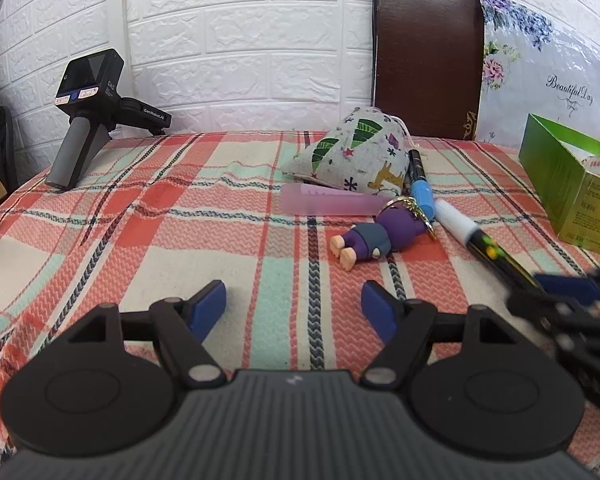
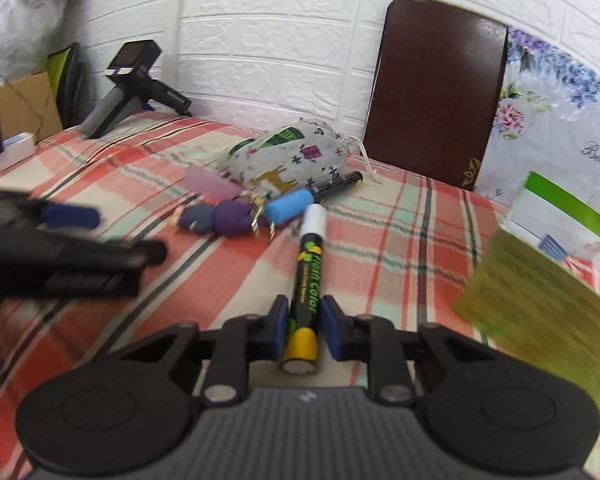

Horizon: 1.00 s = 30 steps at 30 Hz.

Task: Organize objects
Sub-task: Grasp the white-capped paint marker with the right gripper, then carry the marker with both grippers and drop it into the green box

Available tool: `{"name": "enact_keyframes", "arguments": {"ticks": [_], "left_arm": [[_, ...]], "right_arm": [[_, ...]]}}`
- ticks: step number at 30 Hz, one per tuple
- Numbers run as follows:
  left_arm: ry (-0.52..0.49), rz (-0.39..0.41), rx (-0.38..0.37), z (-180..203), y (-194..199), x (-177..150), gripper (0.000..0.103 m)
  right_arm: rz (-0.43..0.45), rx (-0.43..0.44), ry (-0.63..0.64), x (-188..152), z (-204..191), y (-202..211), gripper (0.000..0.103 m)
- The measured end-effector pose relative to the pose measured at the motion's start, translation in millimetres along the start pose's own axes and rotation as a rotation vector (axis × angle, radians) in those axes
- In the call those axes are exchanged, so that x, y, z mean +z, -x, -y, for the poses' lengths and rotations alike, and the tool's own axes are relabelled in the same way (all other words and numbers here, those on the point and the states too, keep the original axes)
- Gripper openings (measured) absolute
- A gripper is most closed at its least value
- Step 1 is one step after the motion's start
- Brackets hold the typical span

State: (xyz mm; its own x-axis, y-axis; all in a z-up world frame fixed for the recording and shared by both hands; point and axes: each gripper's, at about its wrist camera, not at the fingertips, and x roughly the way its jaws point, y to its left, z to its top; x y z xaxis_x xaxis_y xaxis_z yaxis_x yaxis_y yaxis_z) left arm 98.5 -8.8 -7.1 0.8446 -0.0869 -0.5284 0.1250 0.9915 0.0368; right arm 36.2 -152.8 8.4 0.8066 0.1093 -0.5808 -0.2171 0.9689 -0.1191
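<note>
Nearest, the right gripper [image 2: 304, 330] had its blue pads clamped on the black barrel of a white-capped chalk marker [image 2: 307, 280], gripped close to its yellow rear end, with the cap pointing toward the far edge of the plaid tablecloth [image 1: 100, 216]. The left gripper [image 1: 293, 304] hovered wide apart and empty over bare cloth. Beyond lay a purple figure keychain [image 1: 374, 234], a blue-capped marker [image 1: 420, 188], a pink comb [image 1: 332, 202] and a printed drawstring pouch [image 1: 356, 156]; a green box [image 1: 560, 188] stood near the right edge. Held so far back, the marker could pivot and slip on lifting, or its cap might sweep the keychain.
</note>
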Motion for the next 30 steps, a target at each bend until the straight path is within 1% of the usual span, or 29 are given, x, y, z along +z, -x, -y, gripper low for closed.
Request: {"name": "enact_keyframes", "arguments": {"ticks": [3,9,11,13,14,15,16,19,22,26,30], "left_arm": [[-0.001,-0.001,0.002,0.0,-0.2,0.2,0.077],[-0.023,-0.007,0.032,4.8,0.8,0.2,0.079],[-0.024,-0.023,0.049,6.2,2.3,1.8,0.080],[0.035,-0.076,0.059,5.5,9.8,5.2,0.079],[0.071,-0.101,0.045,6.0,15.1,7.0,0.079],[0.098,-0.123,0.016,8.8,21.3,7.8,0.079],[0.101,-0.139,-0.016,14.1,27.0,8.0,0.078],[0.061,-0.185,-0.078,35.8,38.7,6.4,0.077],[0.097,-0.245,-0.170,50.3,41.8,4.3,0.077],[0.120,-0.272,-0.237,64.5,41.7,5.6,0.077],[0.149,-0.288,-0.277,71.3,36.2,8.2,0.077]], "right_arm": [[0.002,0.022,0.003,-18.3,-3.4,27.3,0.018],[-0.013,0.075,-0.046,-47.1,-5.6,70.8,0.018],[-0.012,0.084,-0.054,-51.8,-5.0,76.4,0.018],[-0.010,0.089,-0.071,-53.2,-2.6,78.2,0.018],[-0.008,0.090,-0.082,-53.6,-0.9,78.5,0.018],[-0.006,0.088,-0.089,-53.6,0.5,78.8,0.018],[-0.004,0.082,-0.095,-54.8,1.0,78.8,0.018],[0.005,0.044,-0.076,-52.4,-0.5,76.6,0.018],[0.018,0.000,-0.005,-48.9,-6.8,73.4,0.018],[0.028,-0.023,0.047,-47.8,-10.7,69.0,0.018],[0.038,-0.023,0.060,-45.3,-11.4,66.1,0.018]]}}
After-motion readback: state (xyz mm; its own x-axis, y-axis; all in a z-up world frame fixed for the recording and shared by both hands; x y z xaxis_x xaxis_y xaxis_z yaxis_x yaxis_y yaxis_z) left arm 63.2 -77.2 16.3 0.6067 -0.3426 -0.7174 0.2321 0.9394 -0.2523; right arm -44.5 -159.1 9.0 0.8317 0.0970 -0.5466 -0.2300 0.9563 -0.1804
